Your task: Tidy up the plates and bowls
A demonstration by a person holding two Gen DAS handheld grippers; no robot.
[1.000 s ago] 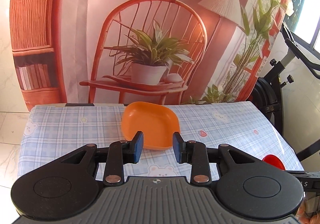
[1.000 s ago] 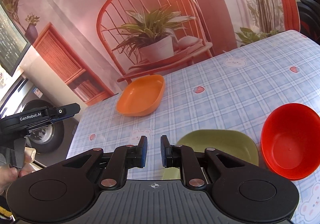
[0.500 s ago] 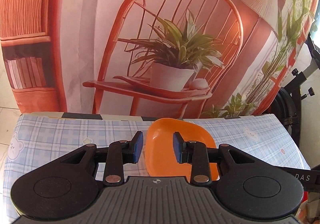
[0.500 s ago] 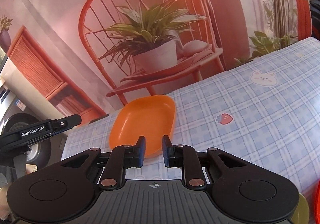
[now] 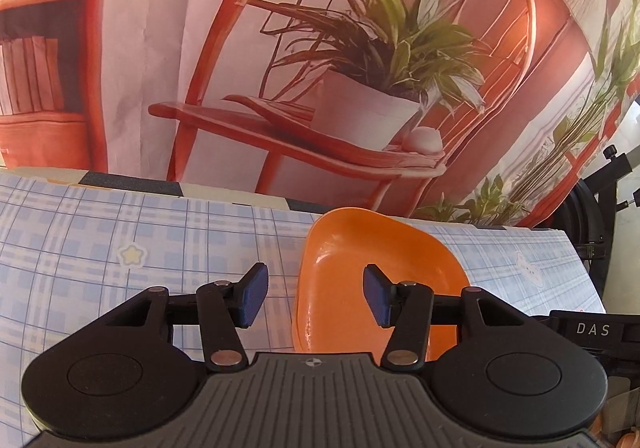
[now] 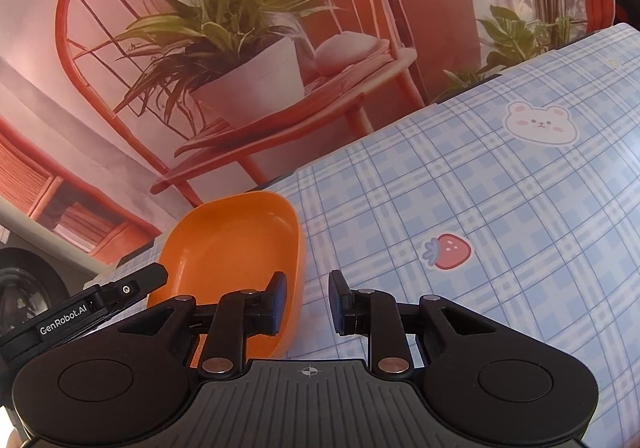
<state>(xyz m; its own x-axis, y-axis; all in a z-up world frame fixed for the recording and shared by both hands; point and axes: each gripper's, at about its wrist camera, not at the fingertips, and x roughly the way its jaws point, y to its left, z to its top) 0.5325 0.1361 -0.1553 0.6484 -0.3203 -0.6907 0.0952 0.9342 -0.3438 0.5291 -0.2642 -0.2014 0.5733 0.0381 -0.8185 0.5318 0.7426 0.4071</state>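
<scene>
Orange rounded-square plastic bowl [image 5: 380, 272] rests on checked blue tablecloth [image 5: 120, 232]. Left gripper [image 5: 315, 298], jaws just widened, straddles its left rim untouching; right gripper [image 6: 306, 302], opening narrowly, straddles its right rim, empty.

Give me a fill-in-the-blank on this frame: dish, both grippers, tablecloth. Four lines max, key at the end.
1. The only dish in view is an ____ plastic dish on the checked tablecloth.
2. The left gripper has its jaws open around the dish's ____ edge, pads not yet pressing.
3. The right gripper is open and holds ____.
4. Printed on the tablecloth near the right gripper is a red ____.

Missing words: orange; left; nothing; strawberry
</scene>
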